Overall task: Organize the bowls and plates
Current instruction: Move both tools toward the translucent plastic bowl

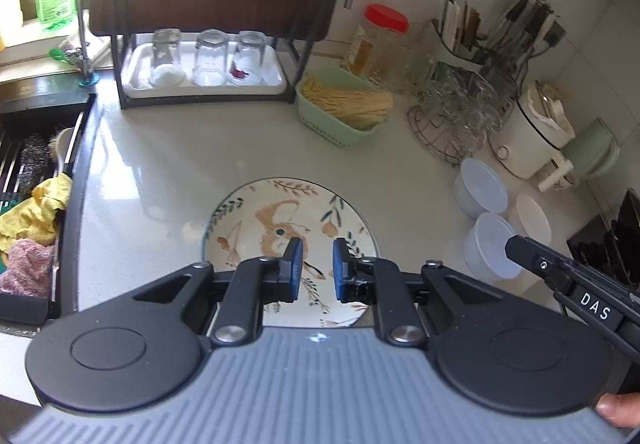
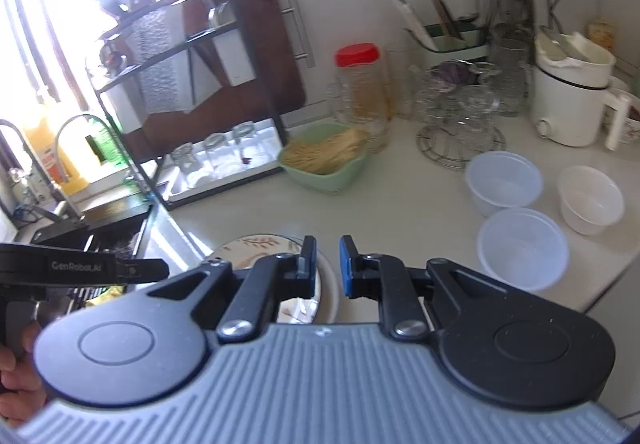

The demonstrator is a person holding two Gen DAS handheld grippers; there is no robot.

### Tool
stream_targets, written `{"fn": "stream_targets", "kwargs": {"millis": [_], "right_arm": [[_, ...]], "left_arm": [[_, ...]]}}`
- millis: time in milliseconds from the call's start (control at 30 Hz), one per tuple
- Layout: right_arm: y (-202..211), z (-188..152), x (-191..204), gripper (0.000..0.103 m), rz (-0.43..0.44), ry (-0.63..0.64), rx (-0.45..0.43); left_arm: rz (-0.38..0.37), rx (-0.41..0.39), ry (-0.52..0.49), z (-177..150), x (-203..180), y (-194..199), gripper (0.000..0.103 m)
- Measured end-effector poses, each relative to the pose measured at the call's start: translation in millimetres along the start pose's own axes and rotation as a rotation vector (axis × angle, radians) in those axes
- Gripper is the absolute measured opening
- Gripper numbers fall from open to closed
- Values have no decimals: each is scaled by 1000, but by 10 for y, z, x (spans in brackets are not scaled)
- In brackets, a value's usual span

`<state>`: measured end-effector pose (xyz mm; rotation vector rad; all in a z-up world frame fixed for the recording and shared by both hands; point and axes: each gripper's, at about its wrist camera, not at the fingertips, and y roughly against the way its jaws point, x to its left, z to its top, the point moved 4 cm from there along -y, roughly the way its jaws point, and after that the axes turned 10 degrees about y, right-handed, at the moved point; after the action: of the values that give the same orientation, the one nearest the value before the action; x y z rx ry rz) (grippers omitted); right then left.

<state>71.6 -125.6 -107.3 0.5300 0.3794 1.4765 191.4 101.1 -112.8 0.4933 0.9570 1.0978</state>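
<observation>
Left wrist view: left gripper (image 1: 316,268) has its blue-padded fingers (image 1: 295,270) nearly closed, only a narrow gap between them w/ nothing in it. It hangs above the patterned plate (image 1: 256,220), pads clear of the plate surface, tilted steeply down toward the counter (image 1: 168,156). Plate lies flat, face up, round so no long axis; printed squirrel-like figure on it. Beyond the plate, at the back: black rack (image 1: 120,56) w/ a white tray holding three upturned glasses (image 1: 210,58). To the plate's right, three plastic bowls stand upright, mouths up, in a tight cluster: two translucent ones (image 1: 480,184) (image 1: 490,244) and a white bowl (image 1: 534,218) just beside them. Green basket (image 1: 340,120) of straw-like sticks sits between rack and bowls, red-lid jar (image 1: 380,40) behind it. Sink (image 1: 36,164) w/ cloths lies left of the plate. A fingertip (image 1: 616,410) shows at lower right edge.

Right wrist view: right gripper (image 2: 327,264) also nearly shut, empty, small gap btwn pads. It sits over the plate's (image 2: 256,244) right rim; can't tell if it touches. Points down at a shallower angle. Bowls (image 2: 504,182) (image 2: 524,244) (image 2: 590,198) lie right of plate, near the counter edge. Left gripper's arm (image 2: 80,268) crosses in from the left, above the plate's left side, w/ the person's hand (image 2: 16,364) below it.
</observation>
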Motion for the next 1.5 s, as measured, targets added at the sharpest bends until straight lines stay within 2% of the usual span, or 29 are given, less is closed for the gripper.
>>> {"fn": "stream_targets", "kwargs": {"millis": [167, 300, 433, 567, 1000, 1100, 1133, 1200, 1267, 1333, 1500], "right_arm": [[95, -82, -225, 16, -45, -37, 2], [77, -82, -413, 16, -45, -44, -3], [58, -81, -691, 16, -43, -24, -12], [63, -62, -1016, 16, -32, -12, 9], [-135, -225, -1922, 16, -48, -46, 58], [-168, -214, -2074, 16, -60, -56, 53], [-179, -208, -2133, 16, -62, -56, 49], [-198, -196, -2232, 16, -62, -61, 43], [-222, -188, -2331, 16, -63, -73, 39], [-254, -182, -2412, 16, -57, -84, 35], [-374, -194, -2549, 16, -56, -87, 41]], "left_arm": [[-19, 20, -33, -113, -175, -106, 17], [-15, 23, -44, -171, -377, -196, 17], [-13, 10, -63, -203, -691, -364, 17], [-19, 16, -39, -260, -1044, -538, 17], [2, 107, -49, -478, -1782, -1255, 17], [-26, 142, -27, -459, -1896, -1437, 17], [-31, 148, -26, -444, -1937, -1496, 20], [-32, 154, -42, -423, -2048, -1612, 31], [-24, 159, -48, -408, -2137, -1702, 56], [-37, 173, -51, -410, -2216, -1791, 61], [-49, 223, -103, -424, -2334, -2065, 61]]}}
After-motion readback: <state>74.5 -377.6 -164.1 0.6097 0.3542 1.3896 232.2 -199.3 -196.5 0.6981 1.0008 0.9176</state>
